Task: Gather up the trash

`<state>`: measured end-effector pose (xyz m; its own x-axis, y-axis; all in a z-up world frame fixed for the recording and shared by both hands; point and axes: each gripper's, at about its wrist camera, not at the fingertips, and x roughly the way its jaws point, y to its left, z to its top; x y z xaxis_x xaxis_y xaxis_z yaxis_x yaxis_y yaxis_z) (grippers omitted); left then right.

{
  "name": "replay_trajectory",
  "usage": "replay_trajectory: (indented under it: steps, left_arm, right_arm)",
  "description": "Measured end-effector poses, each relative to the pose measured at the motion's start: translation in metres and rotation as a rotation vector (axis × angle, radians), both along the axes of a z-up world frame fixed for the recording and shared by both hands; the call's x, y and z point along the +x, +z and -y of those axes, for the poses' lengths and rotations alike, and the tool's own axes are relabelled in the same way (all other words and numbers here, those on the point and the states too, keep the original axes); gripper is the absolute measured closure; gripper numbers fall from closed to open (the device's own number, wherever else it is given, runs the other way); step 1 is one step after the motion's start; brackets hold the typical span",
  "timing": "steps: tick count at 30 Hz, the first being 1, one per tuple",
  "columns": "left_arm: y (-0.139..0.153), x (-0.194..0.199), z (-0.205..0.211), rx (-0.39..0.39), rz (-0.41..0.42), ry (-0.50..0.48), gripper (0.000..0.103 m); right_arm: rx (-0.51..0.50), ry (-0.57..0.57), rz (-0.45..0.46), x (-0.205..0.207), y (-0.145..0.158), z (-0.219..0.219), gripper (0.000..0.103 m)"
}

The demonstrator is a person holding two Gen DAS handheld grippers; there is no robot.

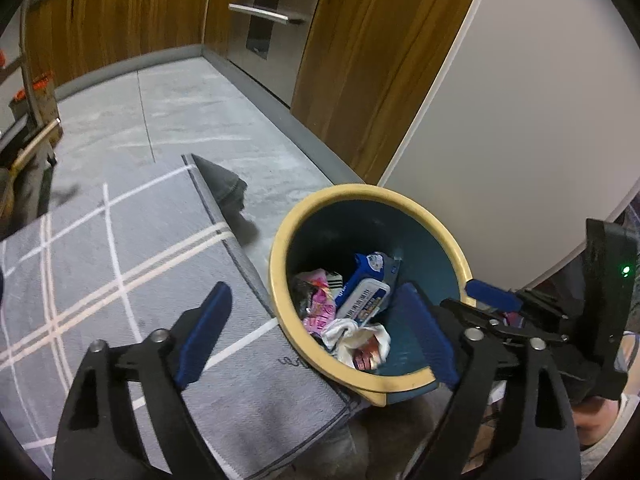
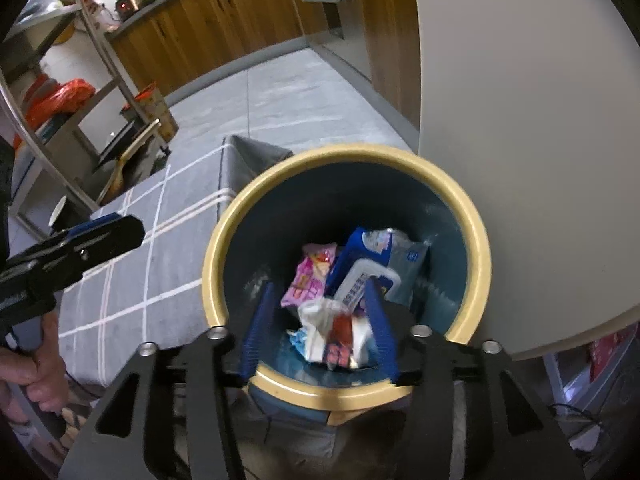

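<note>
Blue pads of my right gripper sit nearest, spread apart just over the near rim of the trash bin, with nothing pinched between them; the crumpled white-and-red wrapper seen between them lies loose on the heap below. Behind it in the bin are a pink snack packet and a blue-and-white wipes pack.

From the left wrist view, my left gripper is also released, jaws wide and empty: one pad over the grey checked mat, the other just beside the bin's near rim.

As I judge it, the trash is all in the bin, so the risks come from pulling away. My right fingers reach inside the rim; drawing back low could catch the yellow lip and tip the bin towards me, spilling the wrappers onto the mat. The left gripper's inner finger is close enough to the rim to knock it if I swing sideways. The two grippers are also near each other and could collide. I would lift straight up first.
</note>
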<state>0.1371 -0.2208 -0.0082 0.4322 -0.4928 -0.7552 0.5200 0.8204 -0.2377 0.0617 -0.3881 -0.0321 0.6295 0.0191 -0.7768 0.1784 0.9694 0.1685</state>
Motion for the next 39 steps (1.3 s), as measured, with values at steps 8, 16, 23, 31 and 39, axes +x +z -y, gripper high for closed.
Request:
replay_trajectory:
  steps: [8, 16, 23, 31, 39]
  left_arm:
    - [0.013, -0.02, -0.009, 0.039, 0.074, 0.057, 0.008]
    - [0.02, -0.048, -0.014, 0.081, 0.127, 0.093, 0.006]
    - [0.022, -0.071, -0.016, 0.096, 0.151, 0.09, 0.006]
    - [0.024, -0.082, -0.015, 0.092, 0.167, 0.076, 0.006]
    - [0.024, -0.083, -0.018, 0.091, 0.17, 0.079, 0.006]
  right_arm:
    - [-0.032, -0.046, 0.122, -0.032, 0.028, -0.001, 0.024]
    - [-0.128, -0.081, 0.19, -0.064, 0.04, -0.008, 0.009]
    - [-0.164, -0.073, 0.217, -0.088, 0.046, -0.015, 0.006]
    - [-0.176, -0.074, 0.237, -0.094, 0.049, -0.019, 0.006]
    - [-0.167, -0.077, 0.249, -0.096, 0.051, -0.019, 0.006]
